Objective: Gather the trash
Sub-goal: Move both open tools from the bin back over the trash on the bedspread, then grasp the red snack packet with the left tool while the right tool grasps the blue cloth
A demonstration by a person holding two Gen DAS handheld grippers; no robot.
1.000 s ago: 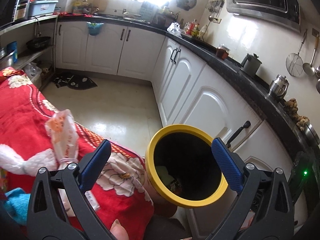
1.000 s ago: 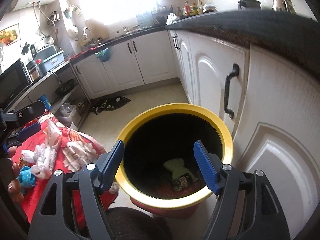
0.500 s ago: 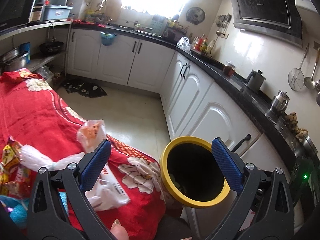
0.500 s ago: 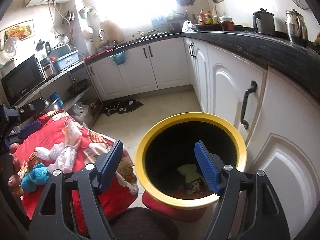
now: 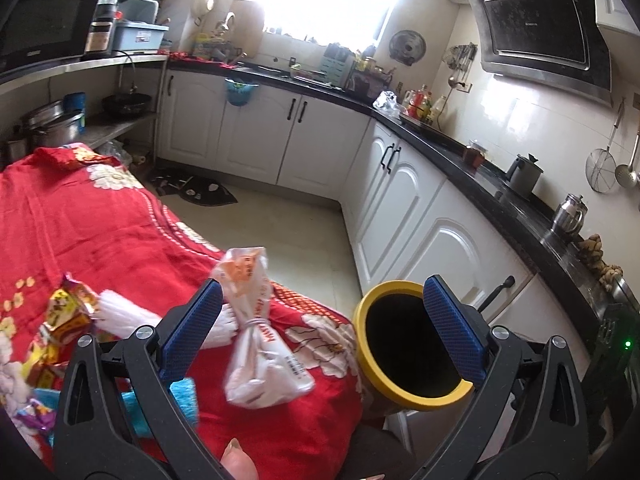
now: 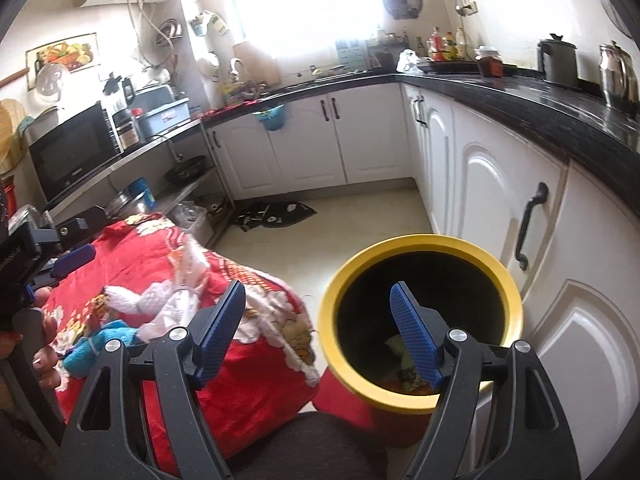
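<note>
A tied white plastic bag with orange print (image 5: 256,332) lies on the red flowered cloth (image 5: 80,220) near its right edge. Beside it are a yellow snack wrapper (image 5: 68,312), a white fluffy piece (image 5: 120,316) and a blue scrap (image 5: 180,396). My left gripper (image 5: 322,300) is open and empty, with its left finger over the bag. The yellow-rimmed bin (image 6: 420,240) stands on the floor to the right of the table, with some trash (image 6: 404,360) at its bottom. My right gripper (image 6: 318,296) is open and empty, above and short of the bin's left rim.
White cabinets (image 5: 400,208) under a black counter (image 5: 500,184) run close behind the bin (image 5: 420,400). A dark mat (image 6: 280,214) lies on the pale floor. A shelf with a microwave (image 6: 76,148) stands left. A dark seat (image 6: 320,440) sits below my right gripper.
Both grippers have drawn back and up from the bin, which looks smaller now. The left view has swung left, showing more of the cloth and the trash on it.
</note>
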